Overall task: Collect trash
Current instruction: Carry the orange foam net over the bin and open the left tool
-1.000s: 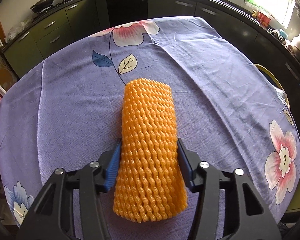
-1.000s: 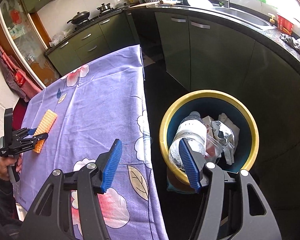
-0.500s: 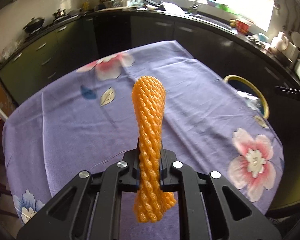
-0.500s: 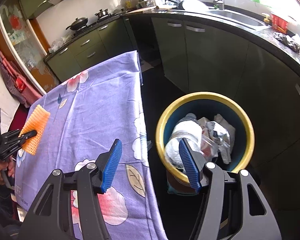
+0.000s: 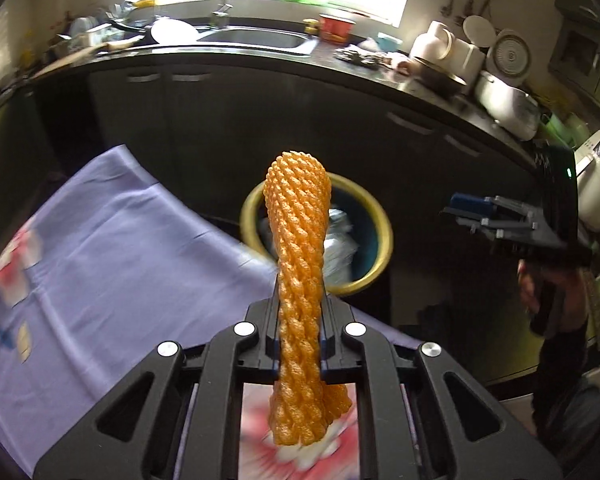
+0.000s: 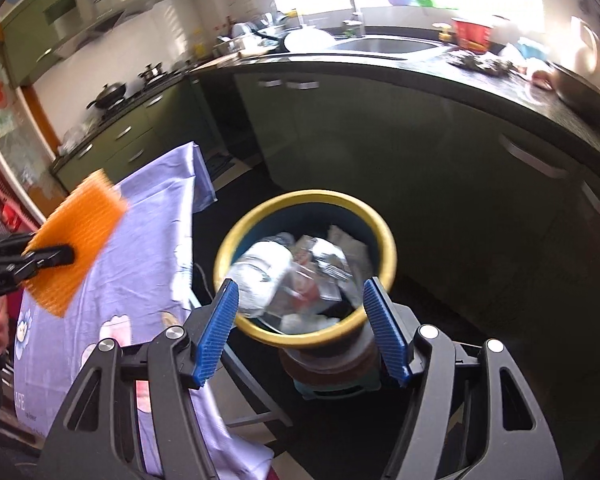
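Observation:
My left gripper (image 5: 299,332) is shut on an orange foam net sleeve (image 5: 298,256), squeezed narrow at the jaws and held in the air over the table's edge, pointing toward the yellow-rimmed bin (image 5: 374,216). The sleeve (image 6: 78,240) and left gripper (image 6: 48,258) also show at the left of the right wrist view. My right gripper (image 6: 302,336) is open and empty above the near rim of the bin (image 6: 386,232), which holds a plastic bottle (image 6: 262,272) and crumpled wrappers (image 6: 320,260). The right gripper also shows in the left wrist view (image 5: 472,208).
The table with a purple flowered cloth (image 5: 112,264) lies left of the bin; its cloth (image 6: 148,240) hangs close to the bin. Dark kitchen cabinets (image 6: 420,152) and a cluttered counter with a sink (image 5: 256,38) curve behind the bin.
My left gripper closed on the sleeve, lifted it off the table and swung it right toward the bin. The right gripper stayed open above the bin, drawing slightly closer to it.

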